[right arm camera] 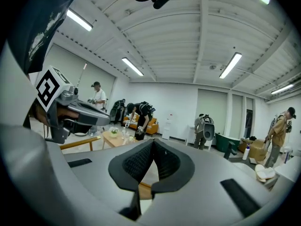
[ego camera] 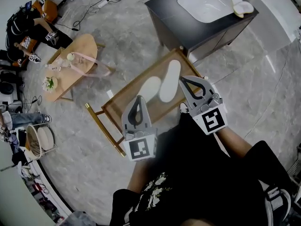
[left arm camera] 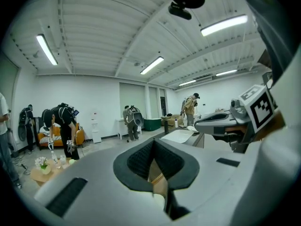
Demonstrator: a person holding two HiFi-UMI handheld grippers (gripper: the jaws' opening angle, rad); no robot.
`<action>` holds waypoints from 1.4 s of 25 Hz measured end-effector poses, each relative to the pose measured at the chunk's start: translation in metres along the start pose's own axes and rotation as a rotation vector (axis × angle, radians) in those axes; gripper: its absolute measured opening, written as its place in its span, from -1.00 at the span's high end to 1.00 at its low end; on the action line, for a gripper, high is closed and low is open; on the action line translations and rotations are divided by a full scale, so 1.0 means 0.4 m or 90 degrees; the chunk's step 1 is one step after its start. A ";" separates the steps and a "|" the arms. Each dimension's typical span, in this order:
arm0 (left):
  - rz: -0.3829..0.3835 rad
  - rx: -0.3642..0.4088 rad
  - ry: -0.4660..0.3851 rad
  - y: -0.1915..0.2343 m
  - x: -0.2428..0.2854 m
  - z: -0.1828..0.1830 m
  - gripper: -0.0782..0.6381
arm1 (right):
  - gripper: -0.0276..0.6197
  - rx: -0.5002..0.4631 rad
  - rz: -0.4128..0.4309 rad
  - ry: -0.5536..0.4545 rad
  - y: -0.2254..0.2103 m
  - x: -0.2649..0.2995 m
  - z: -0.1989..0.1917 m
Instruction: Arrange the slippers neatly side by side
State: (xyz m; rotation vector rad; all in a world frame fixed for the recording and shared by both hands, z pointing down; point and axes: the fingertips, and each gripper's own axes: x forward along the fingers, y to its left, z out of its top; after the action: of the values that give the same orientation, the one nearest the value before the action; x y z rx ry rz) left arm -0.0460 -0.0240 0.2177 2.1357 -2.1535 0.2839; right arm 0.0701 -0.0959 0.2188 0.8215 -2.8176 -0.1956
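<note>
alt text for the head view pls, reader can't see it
Two white slippers lie side by side on a rectangular wood-framed table, seen from steeply above. Nearer the camera, the grey left gripper and right gripper hover with jaws shut and empty, held by a person in dark clothing.

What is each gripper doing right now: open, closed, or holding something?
Grey left gripper: fingers closed, holding nothing.
Grey right gripper: fingers closed, holding nothing.
</note>
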 end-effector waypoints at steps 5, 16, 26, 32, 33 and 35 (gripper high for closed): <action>0.061 -0.005 0.008 0.037 0.000 0.019 0.78 | 0.92 -0.006 0.075 -0.017 0.013 0.067 0.029; 0.190 -0.044 0.034 0.106 -0.009 -0.042 0.78 | 0.92 -0.012 0.223 -0.031 0.080 0.172 0.008; 0.236 -0.080 0.050 0.094 0.011 -0.080 0.78 | 0.92 -0.019 0.290 0.025 0.077 0.185 -0.079; 0.213 -0.106 0.093 0.096 0.015 -0.143 0.78 | 0.92 -0.006 0.297 0.088 0.098 0.201 -0.148; 0.204 -0.113 0.099 0.094 0.015 -0.156 0.78 | 0.92 -0.011 0.295 0.091 0.101 0.204 -0.152; 0.184 -0.120 0.114 0.089 0.018 -0.185 0.78 | 0.92 -0.015 0.286 0.101 0.102 0.206 -0.166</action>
State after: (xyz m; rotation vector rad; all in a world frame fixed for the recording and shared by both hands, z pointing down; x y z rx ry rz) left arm -0.0862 -0.0162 0.2892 1.6345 -2.2773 0.2692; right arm -0.0039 -0.1112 0.3034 0.1742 -2.7517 -0.0886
